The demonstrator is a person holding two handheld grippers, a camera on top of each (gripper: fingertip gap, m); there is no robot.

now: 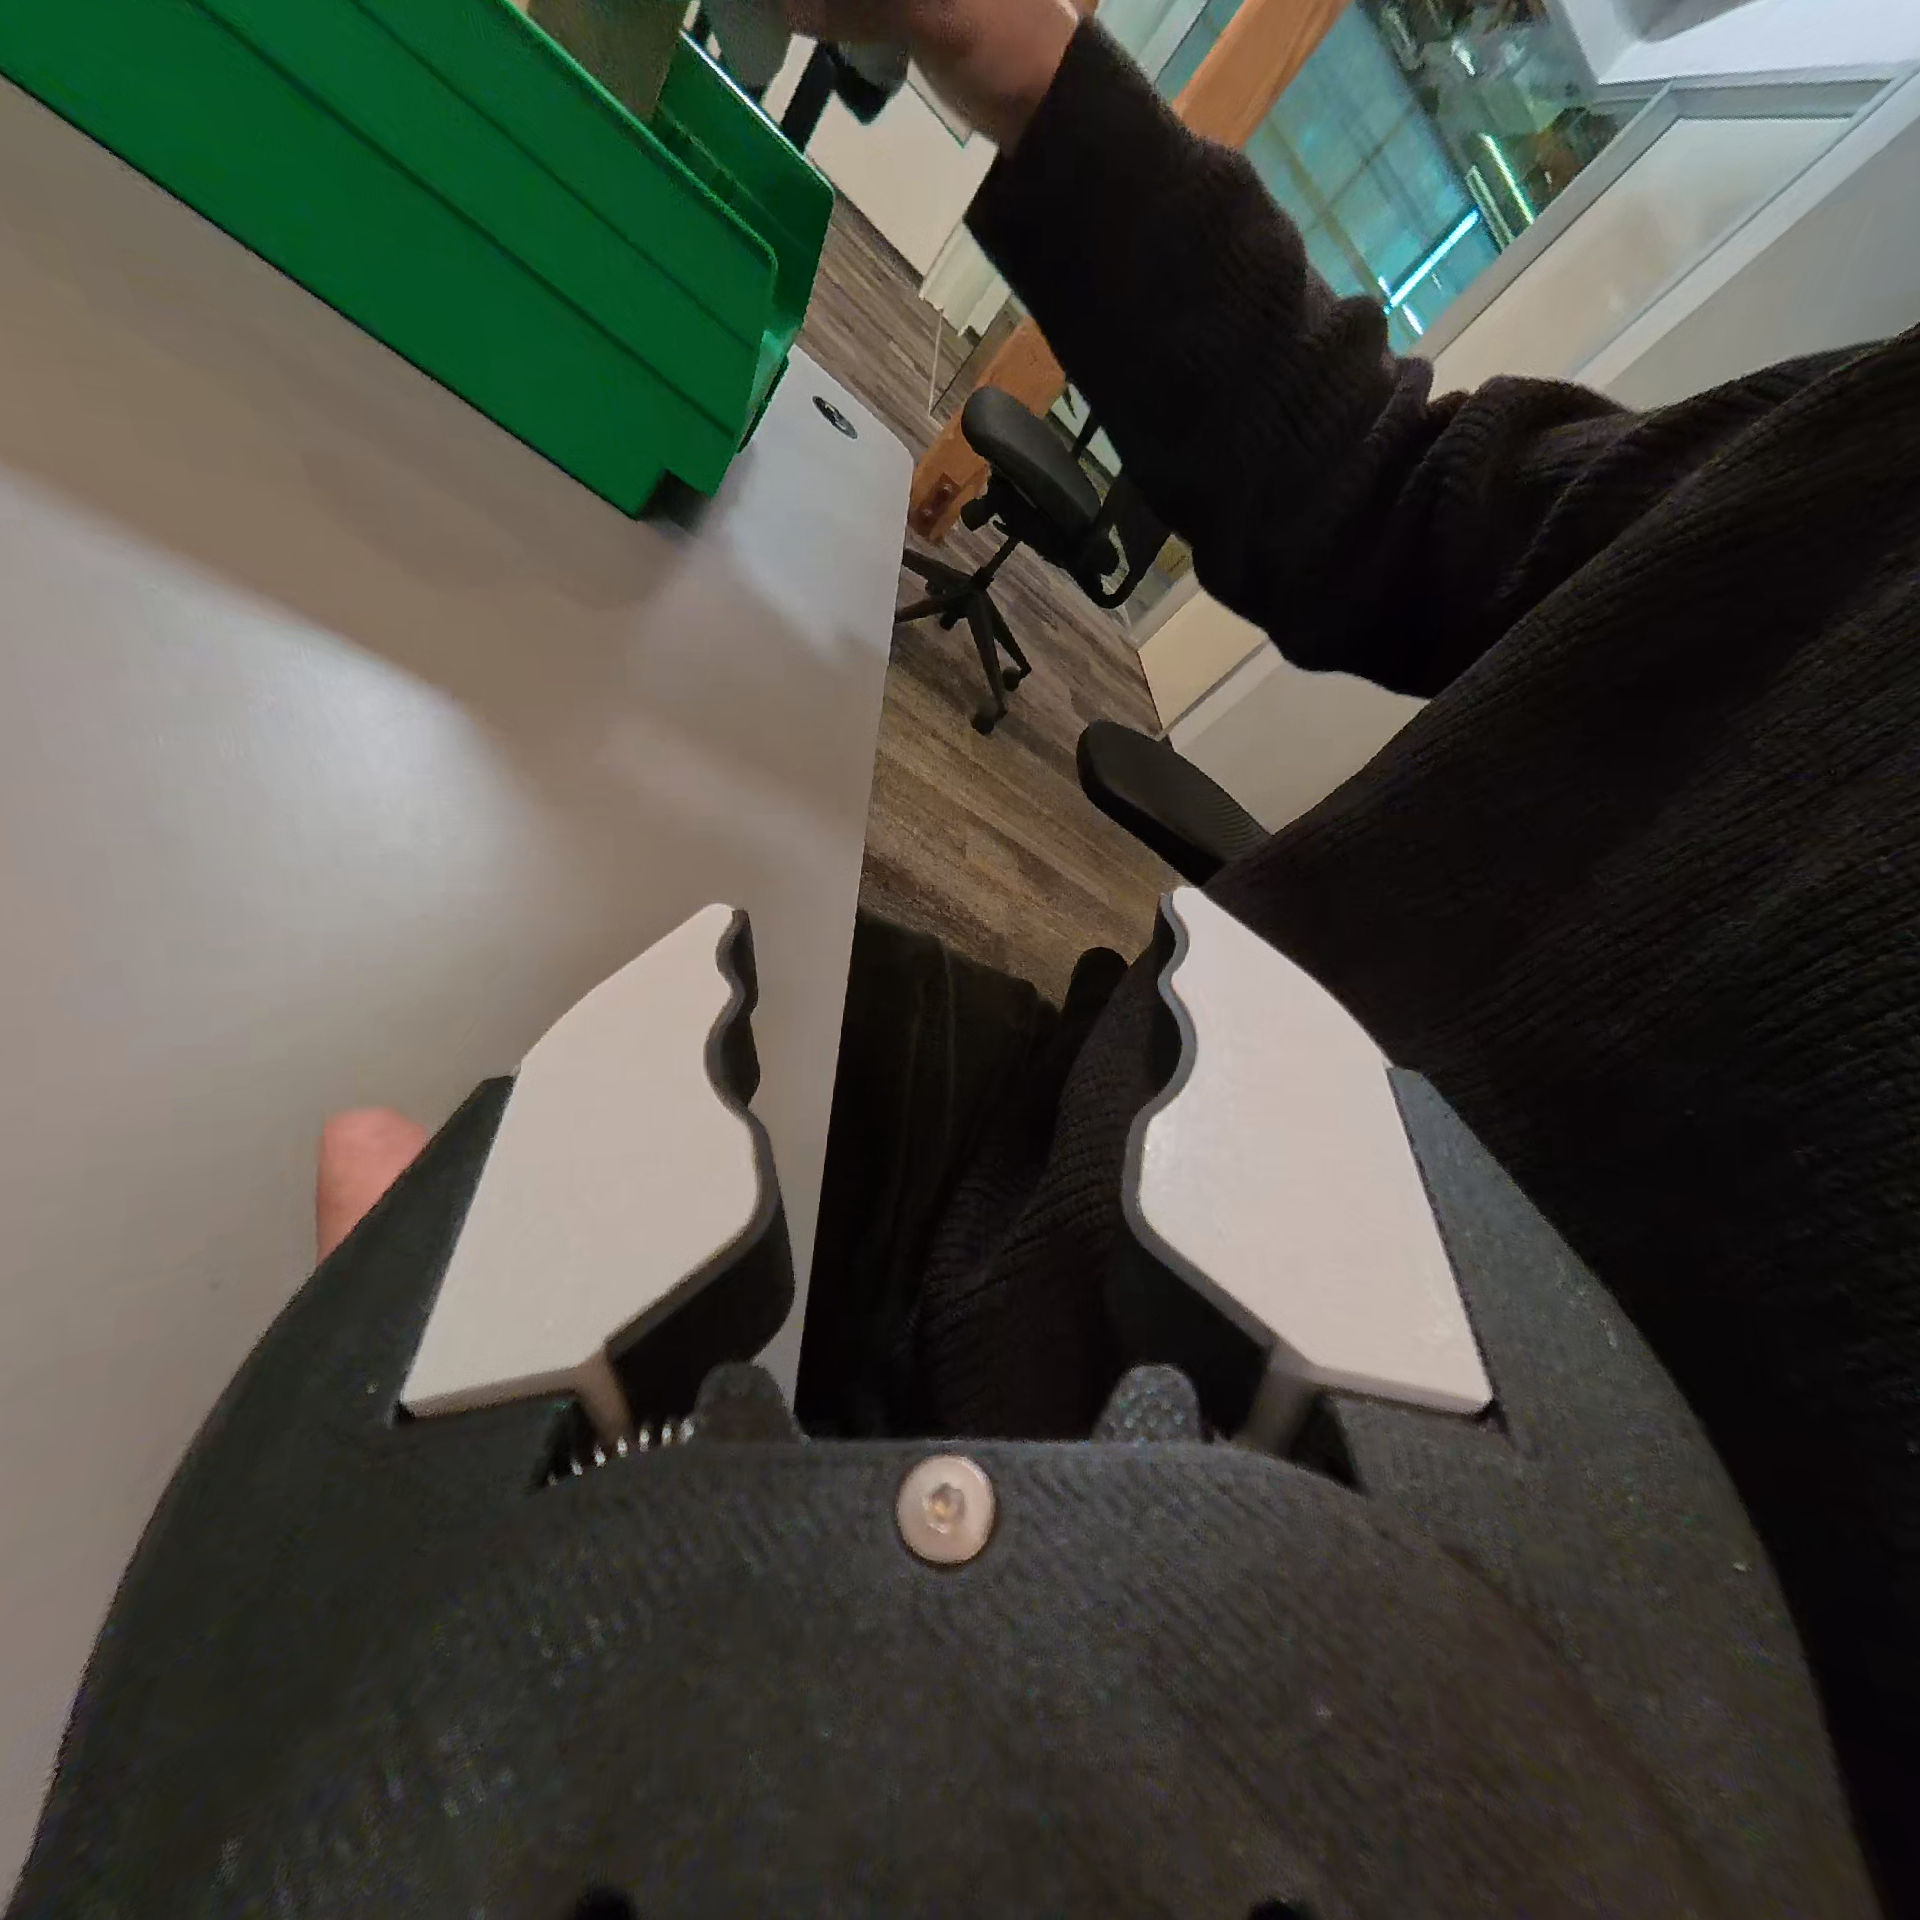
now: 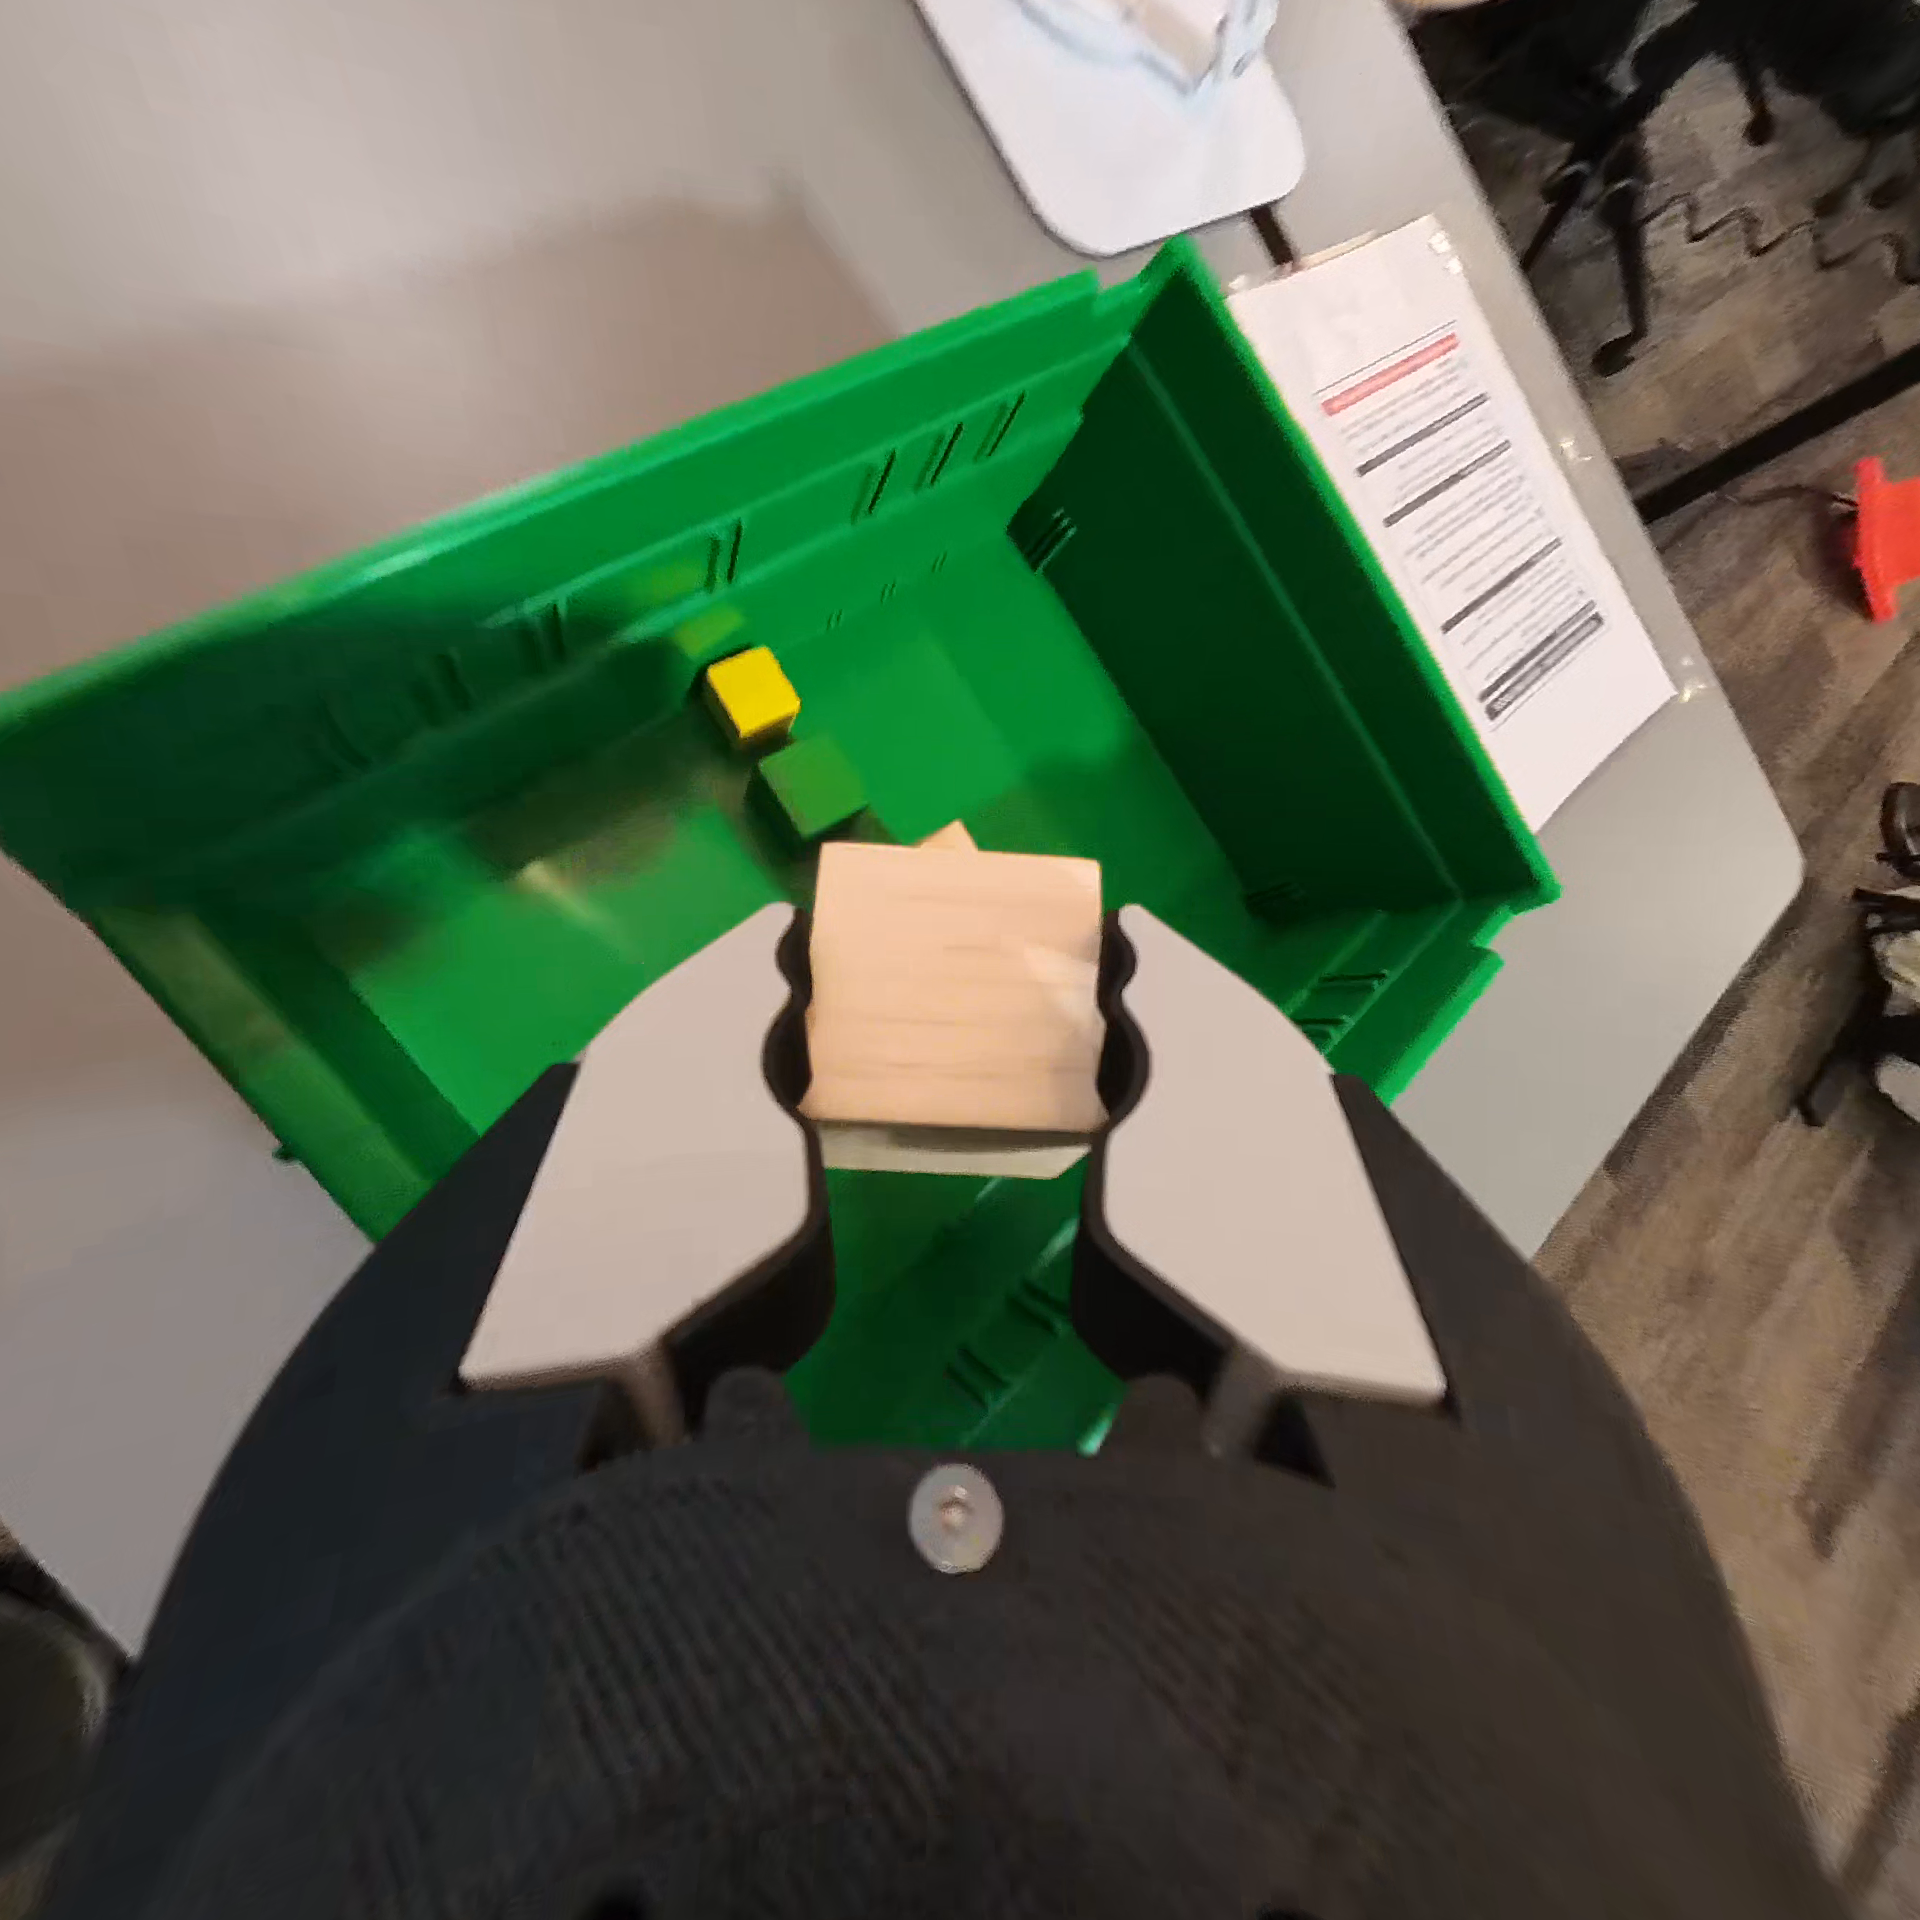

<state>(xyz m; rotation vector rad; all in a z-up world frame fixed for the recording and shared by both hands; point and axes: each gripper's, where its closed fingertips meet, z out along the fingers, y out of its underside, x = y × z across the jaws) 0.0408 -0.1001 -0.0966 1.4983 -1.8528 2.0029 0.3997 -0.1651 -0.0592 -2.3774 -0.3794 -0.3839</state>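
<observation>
My right gripper (image 2: pixel 954 935) is shut on a plain wooden block (image 2: pixel 951 1003) and holds it above the open green bin (image 2: pixel 1288 665). Inside the bin lie a yellow cube (image 2: pixel 751 694) and a green cube (image 2: pixel 810 781); the tip of another wooden piece (image 2: pixel 951 836) shows just behind the held block. My left gripper (image 1: pixel 956 935) is open and empty, held low at the near edge of the grey table (image 1: pixel 312 727), its fingers straddling that edge. The green bin (image 1: pixel 416 239) shows at the far left in the left wrist view.
A printed sheet (image 2: pixel 1455 520) lies on the table right of the bin, and a white cap (image 2: pixel 1132 114) lies behind it. A person's dark sleeve (image 1: pixel 1299 416) reaches over the table. An office chair (image 1: pixel 1049 499) stands on the wood-pattern floor (image 1: pixel 977 810). A red object (image 2: pixel 1881 540) lies on the floor.
</observation>
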